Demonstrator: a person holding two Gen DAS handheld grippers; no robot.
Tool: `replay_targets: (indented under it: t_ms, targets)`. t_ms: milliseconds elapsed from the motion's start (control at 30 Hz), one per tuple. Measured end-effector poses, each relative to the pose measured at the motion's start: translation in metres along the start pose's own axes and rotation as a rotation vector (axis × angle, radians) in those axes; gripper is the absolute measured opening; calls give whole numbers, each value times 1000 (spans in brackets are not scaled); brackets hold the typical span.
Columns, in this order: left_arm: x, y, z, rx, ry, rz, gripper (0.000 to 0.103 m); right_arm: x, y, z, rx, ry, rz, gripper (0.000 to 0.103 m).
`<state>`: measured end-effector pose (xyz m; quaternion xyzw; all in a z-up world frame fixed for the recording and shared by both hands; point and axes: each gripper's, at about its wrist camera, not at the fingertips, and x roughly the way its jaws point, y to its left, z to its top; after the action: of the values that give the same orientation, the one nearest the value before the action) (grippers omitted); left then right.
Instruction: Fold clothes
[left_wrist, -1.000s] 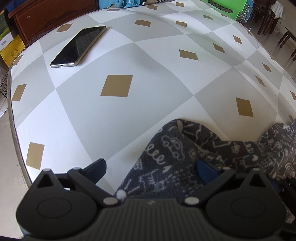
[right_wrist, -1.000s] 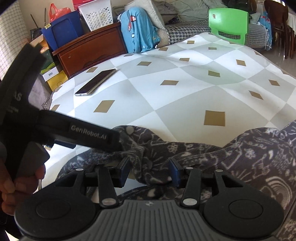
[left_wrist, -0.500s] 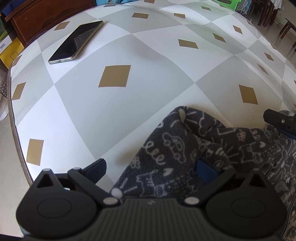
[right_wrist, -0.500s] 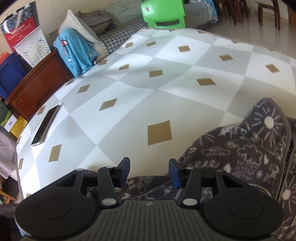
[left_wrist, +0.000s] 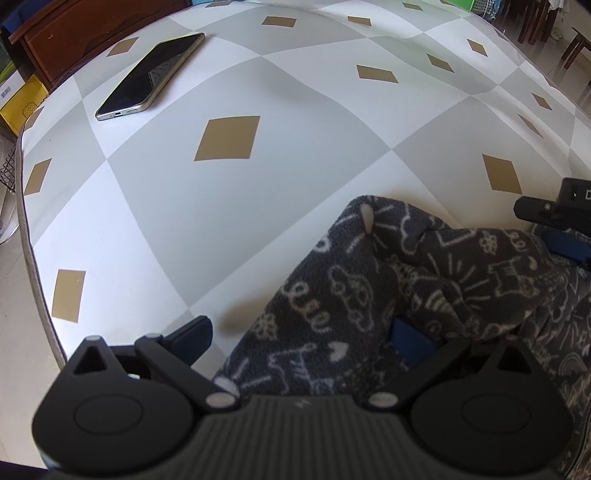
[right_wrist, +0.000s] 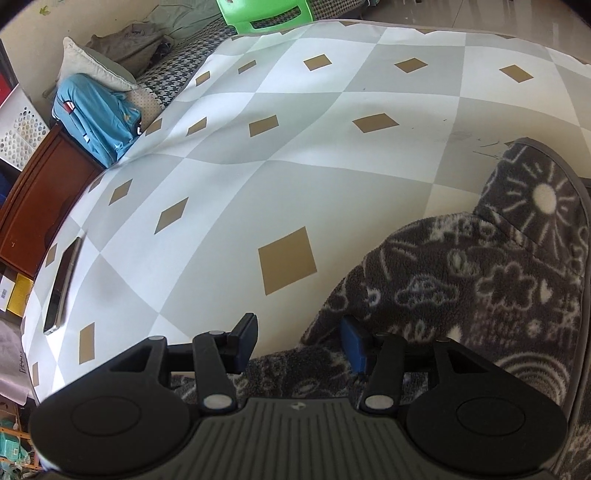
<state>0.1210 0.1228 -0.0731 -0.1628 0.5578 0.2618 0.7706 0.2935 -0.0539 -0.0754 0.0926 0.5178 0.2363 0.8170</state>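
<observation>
Spreading apart, the right gripper has its jaws opening just above the dark fleece garment, having swung rightward off the bunched fold it hovered over a second ago; the left gripper stays wide open, fleece lying loose between its fingers. Beyond, the checkered tablecloth lies bare out to the phone near the far left edge.

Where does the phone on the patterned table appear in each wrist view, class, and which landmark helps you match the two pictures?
Left wrist view: the phone lies upper left on the table, screen up, near the far edge.
Right wrist view: the phone sits at the far left edge, seen nearly edge-on.
Shared landmark: the brown wooden cabinet just beyond the phone, also at left in the right wrist view.
</observation>
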Motion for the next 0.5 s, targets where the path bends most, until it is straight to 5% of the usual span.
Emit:
replay_targets:
  t_ms: [500]
  targets:
    - [9, 4, 5, -10, -15, 67, 103, 38, -9, 39, 196, -137, 134, 50]
